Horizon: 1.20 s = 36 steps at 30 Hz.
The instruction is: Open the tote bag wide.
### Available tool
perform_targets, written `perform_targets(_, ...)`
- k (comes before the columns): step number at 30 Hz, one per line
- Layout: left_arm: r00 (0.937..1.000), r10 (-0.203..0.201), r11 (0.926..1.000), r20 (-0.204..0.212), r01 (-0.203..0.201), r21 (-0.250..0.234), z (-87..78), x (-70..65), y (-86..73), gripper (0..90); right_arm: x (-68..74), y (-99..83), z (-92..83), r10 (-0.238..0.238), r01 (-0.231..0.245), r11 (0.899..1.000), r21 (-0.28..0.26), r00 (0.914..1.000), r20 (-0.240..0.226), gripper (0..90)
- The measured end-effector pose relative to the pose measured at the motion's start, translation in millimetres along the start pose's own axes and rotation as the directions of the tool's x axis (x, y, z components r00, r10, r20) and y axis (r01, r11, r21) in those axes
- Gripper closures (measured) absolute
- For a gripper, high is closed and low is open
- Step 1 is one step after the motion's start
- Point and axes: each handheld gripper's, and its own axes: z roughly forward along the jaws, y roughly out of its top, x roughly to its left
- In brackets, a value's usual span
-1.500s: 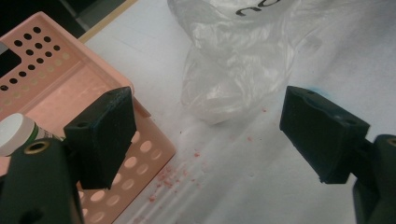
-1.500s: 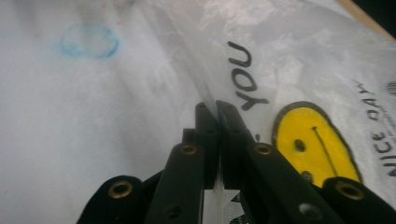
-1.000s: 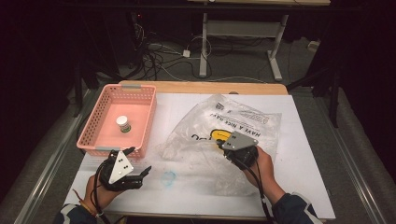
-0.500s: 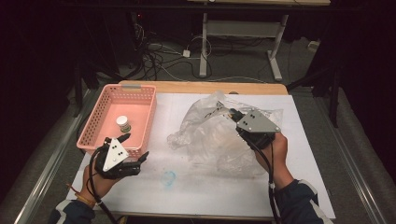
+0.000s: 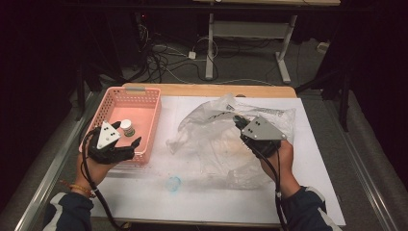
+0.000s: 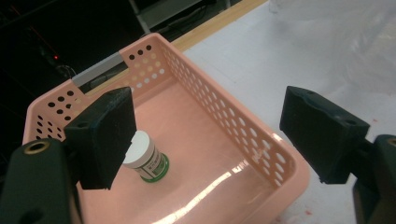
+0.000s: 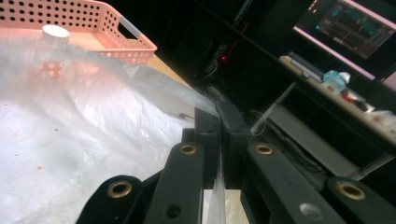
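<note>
Nearest the camera in the high view, two dark-sleeved forearms enter at six o'clock over a white-covered surface [image 5: 202,202], where a small blue smudge [image 5: 173,183] sits between them. The left hand [image 5: 96,166] holds the left gripper [image 5: 126,144] level, pointing toward two o'clock over the near rim of a pink perforated basket [image 5: 144,96]; its jaws stand wide apart with nothing between them. In the left gripper view, the basket's near wall [image 6: 280,163] lies under the open jaws, and a small white-capped jar with a green label [image 6: 145,156] stands upright on the basket floor, partly hidden behind the left jaw.

At four o'clock, the right hand [image 5: 279,161] grips the right gripper [image 5: 236,119], angled toward eleven o'clock with its grey plate up. Its jaws are clamped tight on a fold of the clear plastic bag [image 5: 216,139], as the right gripper view shows, with film [image 7: 93,107] pinched between the black jaws and rising from them. The bag sprawls crumpled across the centre of the surface, its long axis running roughly from nine to three o'clock, just right of the basket and apart from it.

Farther off, at twelve o'clock, a wooden surface edge [image 5: 207,90], tangled floor cables [image 5: 168,57] and white desk legs [image 5: 284,53] stand in the dark. A lit monitor [image 7: 350,23] glows in the right gripper view.
</note>
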Motion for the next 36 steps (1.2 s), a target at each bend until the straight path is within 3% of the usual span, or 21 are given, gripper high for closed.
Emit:
perform_targets(7, 0.9997, -0.004, 0.9948, 0.023, 0.002, 0.102, 25.5, 21.7, 9.9, 18.1, 0.9, -2.7, 3.4, 0.017, -0.017, 1.000, 0.005, 0.9997, -0.016, 89.5)
perform_targets(12, 0.9996, 0.013, 0.9825, 0.027, -0.018, 0.185, 50.1, 32.6, 18.5, 18.1, 2.1, -3.8, 5.9, 0.020, -0.020, 1.000, 0.005, 0.9995, -0.026, 89.4)
perform_targets(17, 0.9998, -0.008, 0.9558, -0.019, 0.014, 0.294, 76.5, 51.0, 19.9, 18.1, 3.1, -6.1, 7.9, 0.020, -0.019, 1.000, 0.014, 0.9992, -0.036, 89.3)
perform_targets(21, 0.9964, -0.080, 0.9239, -0.027, 0.084, 0.373, 92.4, 69.3, 10.2, 22.8, 3.3, -7.2, 9.3, 0.020, -0.019, 1.000, 0.018, 0.9989, -0.043, 89.4)
perform_targets(24, 0.9907, -0.136, 0.9028, 0.004, 0.122, 0.412, 101.0, 78.8, 2.8, 30.7, 3.4, -7.6, 10.3, 0.023, -0.022, 1.000, 0.019, 0.9987, -0.046, 89.4)
perform_targets(26, 0.9894, -0.145, 0.8982, 0.006, 0.129, 0.420, 103.8, 82.3, 1.6, 33.8, 3.6, -8.0, 10.9, 0.026, -0.025, 0.999, 0.021, 0.9985, -0.049, 90.0)
perform_targets(30, 0.9906, -0.133, 0.8706, 0.031, 0.102, 0.481, 113.5, 83.3, -1.5, 42.2, 4.3, -8.8, 12.0, 0.039, -0.038, 0.999, 0.023, 0.9979, -0.053, 90.0)
perform_targets(31, 0.9917, -0.125, 0.8666, 0.031, 0.094, 0.490, 114.8, 83.2, -1.4, 42.3, 4.6, -8.9, 12.1, 0.039, -0.038, 0.999, 0.023, 0.9978, -0.053, 90.0)
perform_targets(36, 0.9921, -0.118, 0.8663, 0.043, 0.082, 0.493, 117.1, 82.9, -1.5, 47.7, 5.5, -9.9, 13.5, 0.036, -0.034, 0.999, 0.028, 0.9975, -0.061, 90.0)
